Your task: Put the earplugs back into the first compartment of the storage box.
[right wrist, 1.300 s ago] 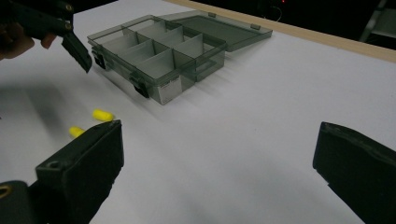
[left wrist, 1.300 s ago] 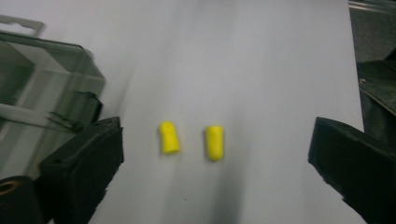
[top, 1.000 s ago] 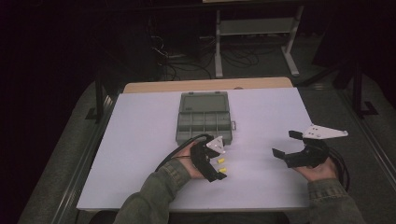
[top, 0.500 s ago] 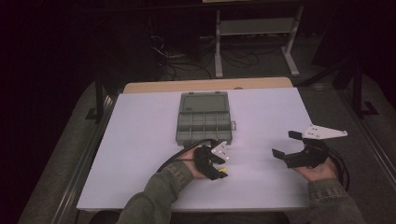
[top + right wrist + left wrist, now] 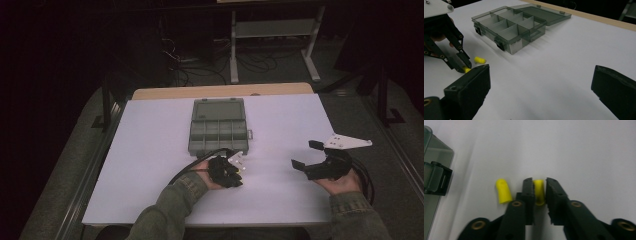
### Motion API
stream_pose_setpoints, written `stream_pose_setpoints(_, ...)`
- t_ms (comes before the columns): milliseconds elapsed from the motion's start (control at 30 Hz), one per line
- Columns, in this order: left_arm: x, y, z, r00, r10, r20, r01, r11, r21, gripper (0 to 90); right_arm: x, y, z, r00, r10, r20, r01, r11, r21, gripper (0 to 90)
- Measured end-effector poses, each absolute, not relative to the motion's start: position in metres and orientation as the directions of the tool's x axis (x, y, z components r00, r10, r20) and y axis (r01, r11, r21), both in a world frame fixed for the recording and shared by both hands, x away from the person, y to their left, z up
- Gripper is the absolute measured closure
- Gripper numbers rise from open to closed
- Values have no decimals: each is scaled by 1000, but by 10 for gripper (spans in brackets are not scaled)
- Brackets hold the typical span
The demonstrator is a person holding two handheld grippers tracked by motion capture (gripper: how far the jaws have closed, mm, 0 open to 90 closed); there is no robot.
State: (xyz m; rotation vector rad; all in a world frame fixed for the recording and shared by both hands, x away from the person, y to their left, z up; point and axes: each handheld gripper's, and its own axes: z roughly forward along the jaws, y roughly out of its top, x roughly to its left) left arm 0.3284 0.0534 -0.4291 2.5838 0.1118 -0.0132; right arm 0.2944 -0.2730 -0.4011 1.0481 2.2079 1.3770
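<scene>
Two small yellow foam plugs lie on the white table [image 5: 150, 150]. My left gripper [image 5: 539, 182] has just been closing and now pinches one yellow plug [image 5: 539, 192] between its pads, down at the table surface. The other plug [image 5: 503, 191] lies loose just left of the jaws, also seen as the loose plug [image 5: 479, 60] in the right gripper view. In the high view the left gripper [image 5: 236, 172] sits in front of the open grey compartment box [image 5: 219, 127]. My right gripper [image 5: 306, 155] rests at the right, open and empty.
The compartment box [image 5: 509, 25] has its lid folded flat behind it and a latch facing the grippers. A wooden strip [image 5: 220, 91] borders the table's far edge. White surface stretches between the two hands and to the left of the box.
The left gripper has settled over the yellow plugs and its jaws have closed on one of them. The right gripper has stayed where it was.
</scene>
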Motion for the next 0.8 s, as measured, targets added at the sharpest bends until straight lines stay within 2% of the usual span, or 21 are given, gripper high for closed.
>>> stream_pose_setpoints(300, 330, 58, -422, 996, 76, -48, 89, -842, 532, 822, 294, -274, -401, -672, 734, 97, 409, 259, 875, 20)
stream_pose_setpoints(800, 345, 80, -377, 992, 122, -14, 106, -791, 603, 822, 294, -274, -401, -670, 736, 98, 409, 256, 876, 22)
